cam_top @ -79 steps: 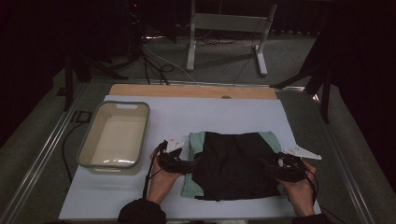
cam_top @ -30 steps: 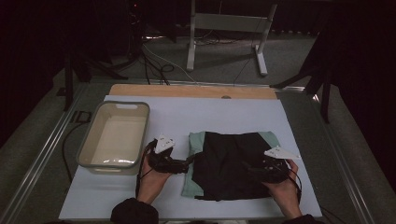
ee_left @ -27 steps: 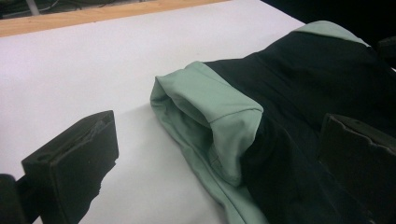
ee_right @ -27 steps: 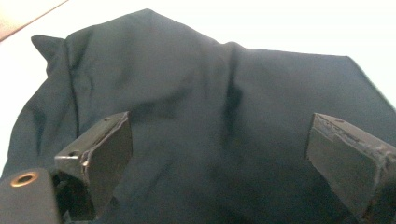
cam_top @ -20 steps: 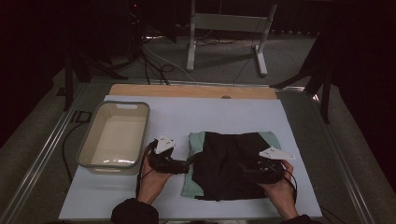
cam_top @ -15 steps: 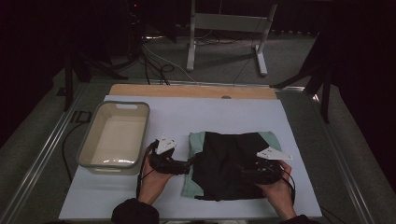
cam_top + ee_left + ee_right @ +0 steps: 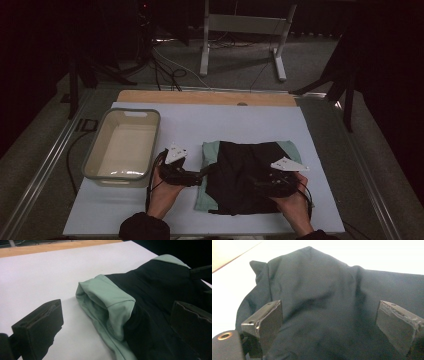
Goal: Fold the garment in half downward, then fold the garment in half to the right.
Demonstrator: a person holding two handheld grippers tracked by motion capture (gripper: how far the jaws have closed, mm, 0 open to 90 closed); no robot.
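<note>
Both grippers have slid inward since 2.6 s ago. Black cloth (image 7: 245,175) lies on green cloth (image 7: 209,150), mid-bench toward the near edge. Right gripper (image 7: 260,182) sits over the black cloth, jaws wide, gripping nothing. Left gripper (image 7: 202,175) spans the green cloth's rolled left edge, also wide open. Bare bench (image 7: 225,120) lies beyond; the tub (image 7: 122,147) stands just left.

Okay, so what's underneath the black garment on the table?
A light green garment lies under the black garment, showing along its left edge and far right corner. The black cloth covers the rest of it.
</note>
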